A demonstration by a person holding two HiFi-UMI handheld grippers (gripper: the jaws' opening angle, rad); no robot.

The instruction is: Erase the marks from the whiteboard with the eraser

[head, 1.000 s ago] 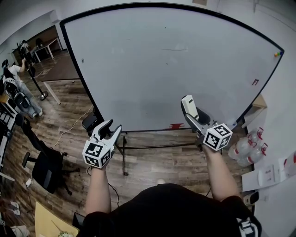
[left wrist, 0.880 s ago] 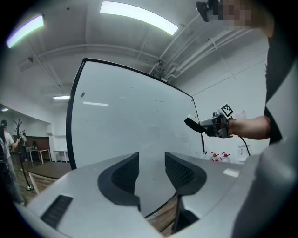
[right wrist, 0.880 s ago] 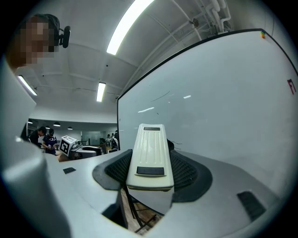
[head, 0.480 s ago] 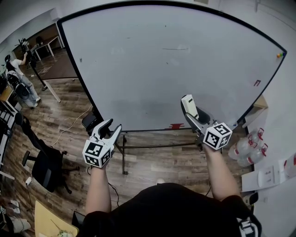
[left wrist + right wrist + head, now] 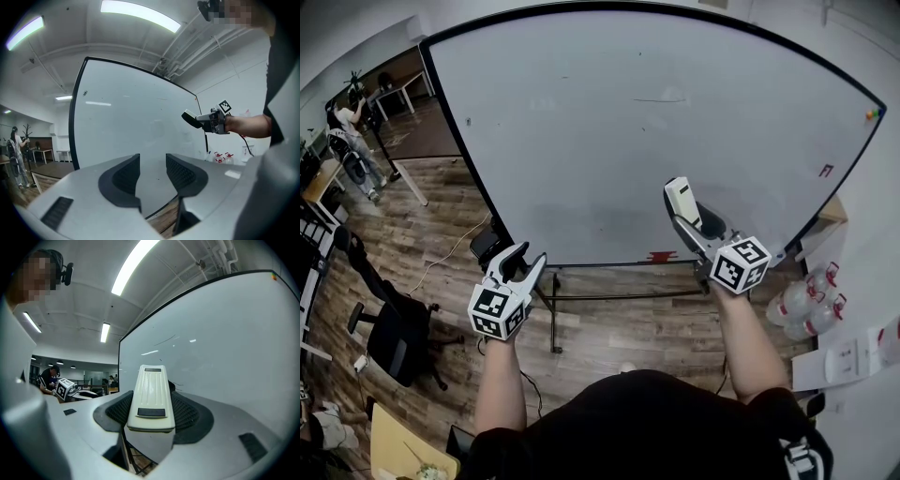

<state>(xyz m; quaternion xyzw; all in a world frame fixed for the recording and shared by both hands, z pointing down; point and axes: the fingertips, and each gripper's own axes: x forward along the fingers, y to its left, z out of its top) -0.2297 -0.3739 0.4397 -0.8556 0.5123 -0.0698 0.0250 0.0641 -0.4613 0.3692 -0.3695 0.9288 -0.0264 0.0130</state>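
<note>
While your right gripper (image 5: 688, 221) squeezes the cream eraser (image 5: 679, 200) low in front of the whiteboard (image 5: 581, 141), lift it to the thin line (image 5: 661, 99) higher up and press flat. Your left gripper (image 5: 523, 265) hangs below the whiteboard, jaws apart, holding nothing.

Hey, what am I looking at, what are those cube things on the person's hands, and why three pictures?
A person faces a large whiteboard, holding a hand-held gripper in each hand: a two-jaw clamp with a patterned cube on it. One picture comes from a camera on the person's head, looking down; the other two from cameras riding on the hand-held grippers, looking along their jaws. The right hand-held gripper is shut on a cream eraser. The left hand-held gripper is open and empty. A thin dark line shows high on the board.
</note>
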